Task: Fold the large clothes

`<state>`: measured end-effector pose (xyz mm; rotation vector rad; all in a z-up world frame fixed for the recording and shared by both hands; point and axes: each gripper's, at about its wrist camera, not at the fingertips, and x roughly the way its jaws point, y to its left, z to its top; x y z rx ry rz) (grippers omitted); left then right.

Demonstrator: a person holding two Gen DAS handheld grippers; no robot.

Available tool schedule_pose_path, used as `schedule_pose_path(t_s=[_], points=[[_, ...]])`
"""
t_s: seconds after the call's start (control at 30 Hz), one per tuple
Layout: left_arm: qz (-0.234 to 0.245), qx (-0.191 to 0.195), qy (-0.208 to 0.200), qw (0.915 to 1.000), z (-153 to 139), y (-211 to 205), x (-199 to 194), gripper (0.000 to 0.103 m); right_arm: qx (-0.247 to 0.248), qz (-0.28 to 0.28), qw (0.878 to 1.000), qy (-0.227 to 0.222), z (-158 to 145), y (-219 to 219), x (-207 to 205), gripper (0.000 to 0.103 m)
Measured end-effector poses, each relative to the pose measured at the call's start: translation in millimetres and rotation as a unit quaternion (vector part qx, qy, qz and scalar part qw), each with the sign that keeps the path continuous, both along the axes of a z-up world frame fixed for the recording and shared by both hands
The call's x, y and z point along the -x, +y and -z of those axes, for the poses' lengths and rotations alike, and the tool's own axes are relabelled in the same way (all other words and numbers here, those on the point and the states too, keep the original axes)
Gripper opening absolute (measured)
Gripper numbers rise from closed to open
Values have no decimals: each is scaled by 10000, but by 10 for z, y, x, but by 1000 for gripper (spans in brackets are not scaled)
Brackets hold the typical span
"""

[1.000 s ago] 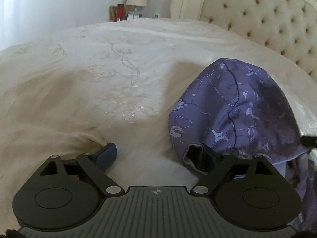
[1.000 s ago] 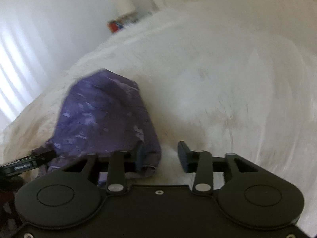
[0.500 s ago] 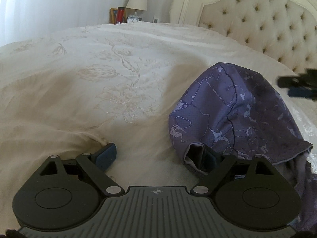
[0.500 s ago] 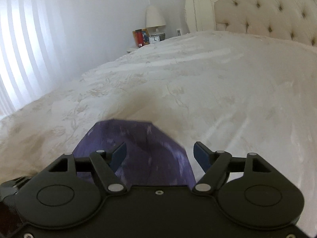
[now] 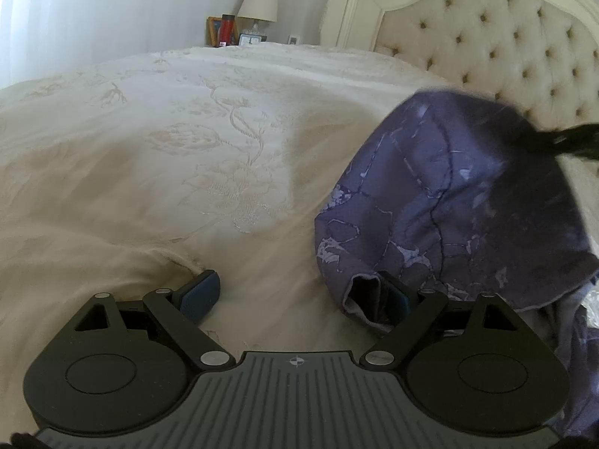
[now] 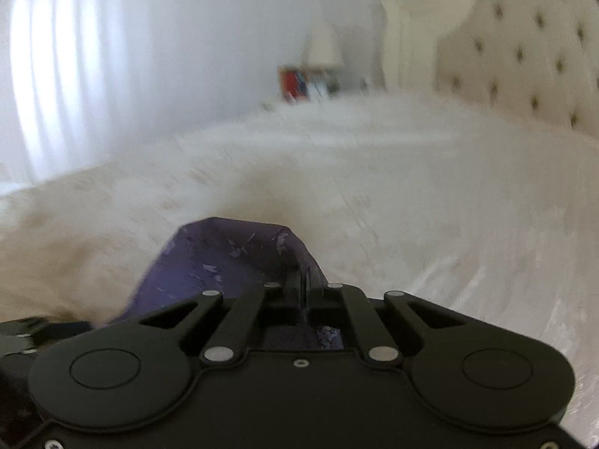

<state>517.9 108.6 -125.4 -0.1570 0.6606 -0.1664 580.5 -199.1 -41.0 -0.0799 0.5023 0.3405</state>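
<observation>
A purple patterned garment (image 5: 449, 205) lies bunched on the cream bedspread (image 5: 187, 142), right of centre in the left wrist view. My left gripper (image 5: 295, 293) is open wide and rests low on the bed. Its right finger (image 5: 393, 297) is tucked into a fold at the garment's near edge, while the left finger lies on bare cover. My right gripper (image 6: 304, 280) is shut on the garment (image 6: 224, 258) at its edge, with cloth spread in front of and under the fingers. In the left wrist view the right gripper (image 5: 561, 142) is a dark blur at the garment's far top edge.
A tufted cream headboard (image 5: 505, 48) stands behind the garment. A nightstand at the far side holds a lamp (image 5: 258, 3), a red bottle (image 5: 226, 31) and a small clock (image 5: 250, 39). A pale curtain (image 6: 75, 75) fills the left.
My right gripper rose and swung over the garment, rolled level, opened wider, then shut on the cloth's edge. The garment's far edge has lifted. The left gripper has stayed put.
</observation>
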Motion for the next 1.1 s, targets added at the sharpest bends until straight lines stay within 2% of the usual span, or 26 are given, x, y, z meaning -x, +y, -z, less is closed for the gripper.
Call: schedule_pose_path(t_s=[0.17,0.33,0.4,0.47,0.57,0.67,0.73,0.8,0.9,0.97,1.0,1.03,1.1], points=[[34,-337,55,9994,-160,-35,99,89,-97,-749,9949,-674,-293,-61,779,7],[347,-955,33,9948,-272,-69,357,89,96,-1453,9831,-1113,-348,-65,1637,7],[429,-1050,128,9935,-272,-41,458,89,219,-1696,9792,-1089,-283,-35,1913,7],[513,-1047,216,9929,-272,25,604,89,555,-1989,9732,-1013,-150,16,2223,8],[687,-930,341,9927,-284,139,866,89,877,-2370,9654,-641,110,59,2542,8],[896,-708,374,9928,-340,255,1167,89,1045,-2505,9623,-156,390,42,2766,10],[1095,-539,559,9909,-359,326,1317,89,1069,-2378,9653,136,525,-8,2834,14],[1225,-306,691,9896,-381,417,1453,89,807,-2113,9733,390,557,-119,2839,18],[1219,86,819,9891,-444,556,1614,89,131,-1430,9868,743,497,-317,2815,20],[1041,531,898,9891,-473,686,1612,89,-295,-991,9901,946,481,-443,2799,30],[951,836,944,9874,-490,721,1622,89,-472,-826,9902,1026,483,-488,2790,44],[870,1198,1012,9838,-491,763,1621,89,-703,-623,9891,1134,482,-536,2779,64],[713,1892,1166,9724,-452,819,1595,89,-1066,-279,9859,1257,513,-626,2773,82]])
